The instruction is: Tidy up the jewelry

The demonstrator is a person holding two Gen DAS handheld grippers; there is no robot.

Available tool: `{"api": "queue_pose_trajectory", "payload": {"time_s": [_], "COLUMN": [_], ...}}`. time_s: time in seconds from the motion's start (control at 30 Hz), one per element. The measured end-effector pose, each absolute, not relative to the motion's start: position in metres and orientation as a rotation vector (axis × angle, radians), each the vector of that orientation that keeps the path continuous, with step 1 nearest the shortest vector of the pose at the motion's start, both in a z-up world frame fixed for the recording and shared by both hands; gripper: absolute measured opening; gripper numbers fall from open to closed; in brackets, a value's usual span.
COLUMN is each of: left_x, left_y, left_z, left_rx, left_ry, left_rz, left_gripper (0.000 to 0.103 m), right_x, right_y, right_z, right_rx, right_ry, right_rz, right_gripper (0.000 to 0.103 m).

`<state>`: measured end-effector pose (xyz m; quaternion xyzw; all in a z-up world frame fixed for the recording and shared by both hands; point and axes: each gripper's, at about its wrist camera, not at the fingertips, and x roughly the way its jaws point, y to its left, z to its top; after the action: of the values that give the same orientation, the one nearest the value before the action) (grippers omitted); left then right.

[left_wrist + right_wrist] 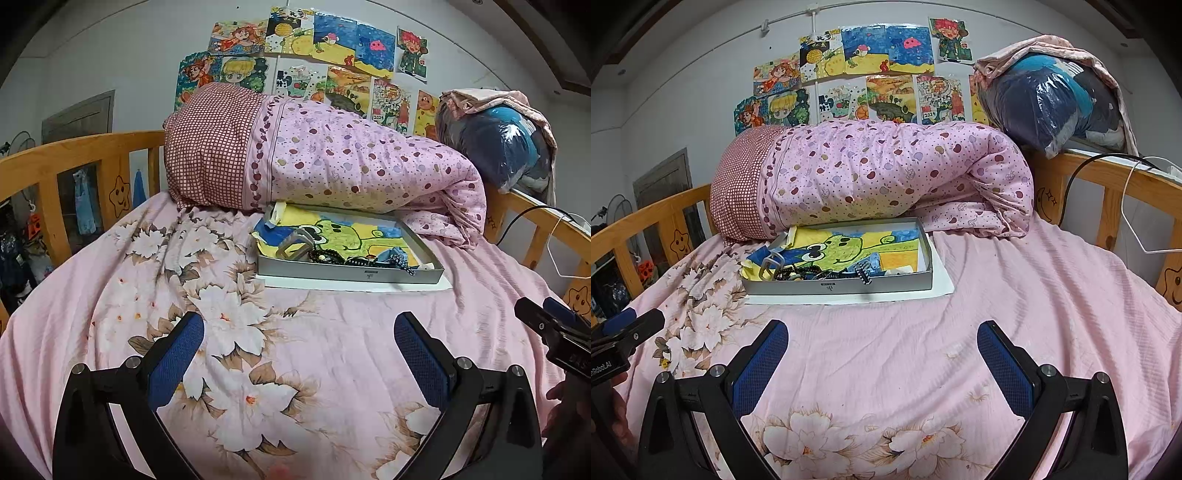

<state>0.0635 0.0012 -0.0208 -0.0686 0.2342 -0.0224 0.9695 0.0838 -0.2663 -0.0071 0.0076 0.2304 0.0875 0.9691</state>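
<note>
left gripper (299, 345): fingers spread, empty, over bedsheet (325, 354) | right gripper (882, 350): fingers spread, empty | tray (871, 286): beads (790, 274) and bangle (772, 264) inside, against quilt (886, 173)

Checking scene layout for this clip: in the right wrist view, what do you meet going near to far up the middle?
Open right gripper → pink floral bedsheet → white paper sheet → shallow grey box of jewelry → rolled pink dotted quilt → colourful wall drawings.

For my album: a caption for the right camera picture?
Open right gripper faces a shallow grey tray of jewelry on a pink bed.
</note>
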Motion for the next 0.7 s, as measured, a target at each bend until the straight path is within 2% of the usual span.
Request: {"api": "queue_pose_trajectory", "payload": {"time_s": [0.7], "left_x": [0.0622], "left_y": [0.0001], "left_z": [-0.0204], "left_rx": [-0.137], "left_ry": [0.474], "left_rz": [-0.044], "left_gripper": [0.101], "right_x": [0.0834], "right_y": [-0.2661], "right_z": [-0.0060], "right_rx": [0.018], "right_ry": [0.466], "right_rz": [0.177], "right_gripper": [0.103]}}
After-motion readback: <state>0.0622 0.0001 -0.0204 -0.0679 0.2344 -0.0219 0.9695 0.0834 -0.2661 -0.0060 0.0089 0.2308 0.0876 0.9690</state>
